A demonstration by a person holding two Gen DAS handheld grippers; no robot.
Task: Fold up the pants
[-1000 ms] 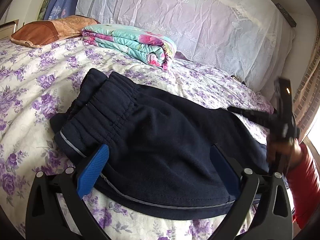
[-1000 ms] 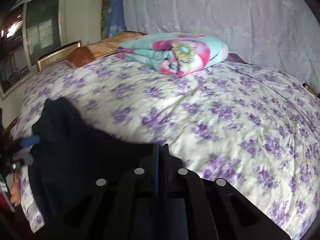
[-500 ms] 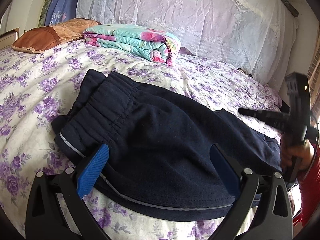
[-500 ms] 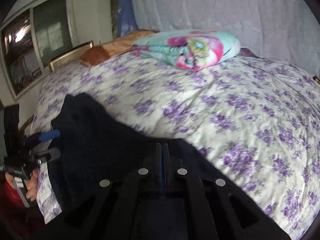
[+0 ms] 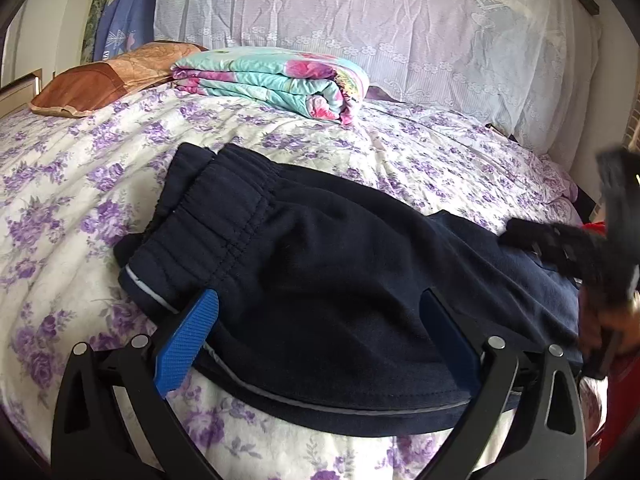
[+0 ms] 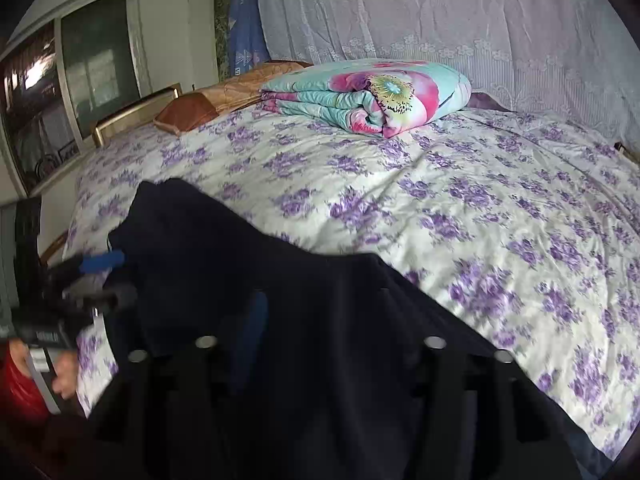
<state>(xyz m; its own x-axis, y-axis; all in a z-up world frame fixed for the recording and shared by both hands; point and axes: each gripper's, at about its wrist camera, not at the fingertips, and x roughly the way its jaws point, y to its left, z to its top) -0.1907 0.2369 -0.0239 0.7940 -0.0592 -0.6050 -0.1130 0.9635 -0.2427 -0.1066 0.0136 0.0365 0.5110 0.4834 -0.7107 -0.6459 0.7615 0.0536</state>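
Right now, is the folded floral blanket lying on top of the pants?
No, the folded floral blanket sits farther up the bed near the pillow, with bare bedspread between it and the navy pants.

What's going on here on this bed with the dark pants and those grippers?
A person is folding dark navy sweatpants on a bed with a purple-flowered white bedspread, holding a gripper in each hand. The left gripper is open, its blue pads astride the folded part near the elastic waistband. The right gripper is opening over the other end.
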